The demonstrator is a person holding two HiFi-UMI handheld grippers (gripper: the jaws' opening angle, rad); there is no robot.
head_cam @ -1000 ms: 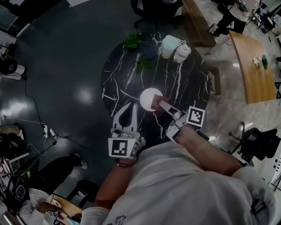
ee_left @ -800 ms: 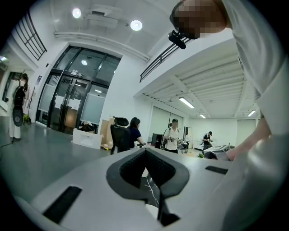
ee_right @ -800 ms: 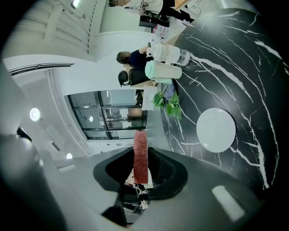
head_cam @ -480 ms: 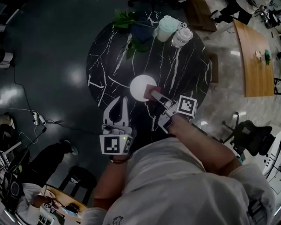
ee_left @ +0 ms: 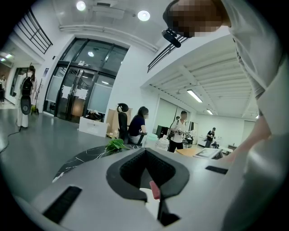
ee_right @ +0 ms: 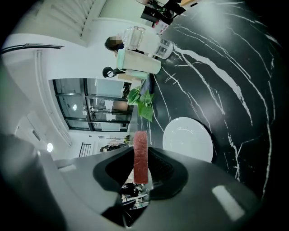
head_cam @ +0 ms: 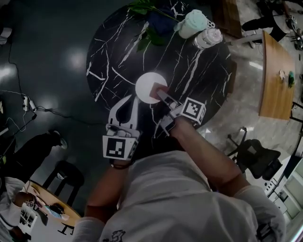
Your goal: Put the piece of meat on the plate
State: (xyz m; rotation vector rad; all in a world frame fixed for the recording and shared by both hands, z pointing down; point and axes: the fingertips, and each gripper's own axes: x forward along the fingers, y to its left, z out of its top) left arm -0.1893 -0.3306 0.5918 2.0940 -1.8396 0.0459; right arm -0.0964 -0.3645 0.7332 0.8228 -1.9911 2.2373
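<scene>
**Head view.** The person's pale-shirted torso (head_cam: pixel 189 198) is covering the near edge of the round black, white-veined marble tabletop (head_cam: pixel 118 52). The top border is cutting off the green leafy plant (head_cam: pixel 142 7). The right gripper (head_cam: pixel 161 94) is gripping the flat red piece of meat (head_cam: pixel 157 90) over the near rim of the round white plate (head_cam: pixel 144 85). Whether meat and plate are touching cannot be judged here. The left gripper (head_cam: pixel 129 100) is hanging just beside the plate with its jaws together and nothing in them. At the far edge, a pale green lidded jug (head_cam: pixel 193 23) and a clear jar with a light lid (head_cam: pixel 208 38) are standing side by side. Their contents are not readable.

**Left gripper view.** The gripper body is blocking most of the tabletop, so only a sliver of marble and the plant are showing at left. The jaws are meeting at the tips and are empty. A scrap of white plate and red meat is showing through the opening behind the tips.

**Right gripper view.** The jaws are clamping the meat on its flat faces. It is sitting edge-on to the camera, one end sticking out past the tips. The plate is lying on the tabletop with its plain white face showing, apart from the meat in this view. The jug and jar are appearing at the top, partly overlapping.
</scene>
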